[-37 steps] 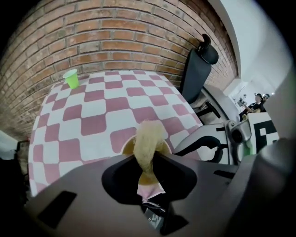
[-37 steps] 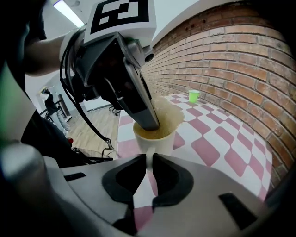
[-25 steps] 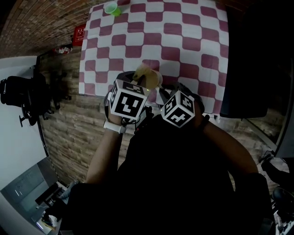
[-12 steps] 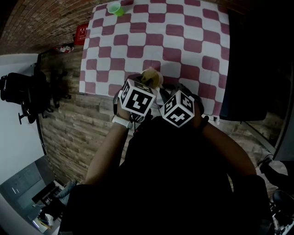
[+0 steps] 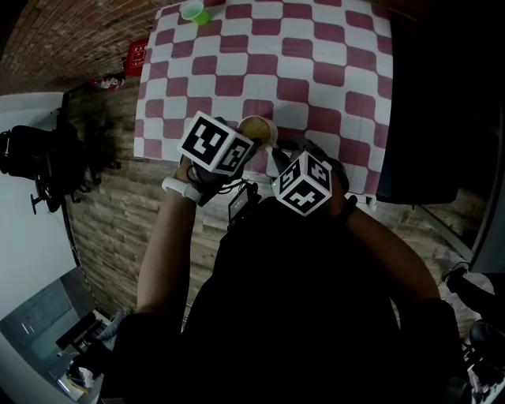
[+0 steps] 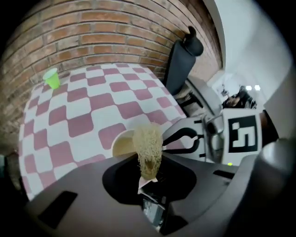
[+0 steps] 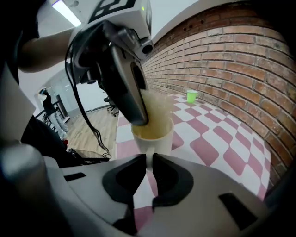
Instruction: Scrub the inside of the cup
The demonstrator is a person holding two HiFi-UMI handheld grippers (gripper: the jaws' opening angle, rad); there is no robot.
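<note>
Upper left of head view: small green cup [image 5: 192, 13] near the far edge of the red-and-white checked cloth [image 5: 316, 63]. Left of centre: left gripper [image 6: 149, 177], jaws pinched on the base of a fibrous tan scrubber [image 6: 148, 147]. The scrubber's far end dips into the mouth of the cream cup [image 7: 153, 135]. The cup sits at frame centre, over the cloth's near edge. Right of centre: right gripper [image 7: 149, 167], jaws pressed on the cup's thin handle.
</note>
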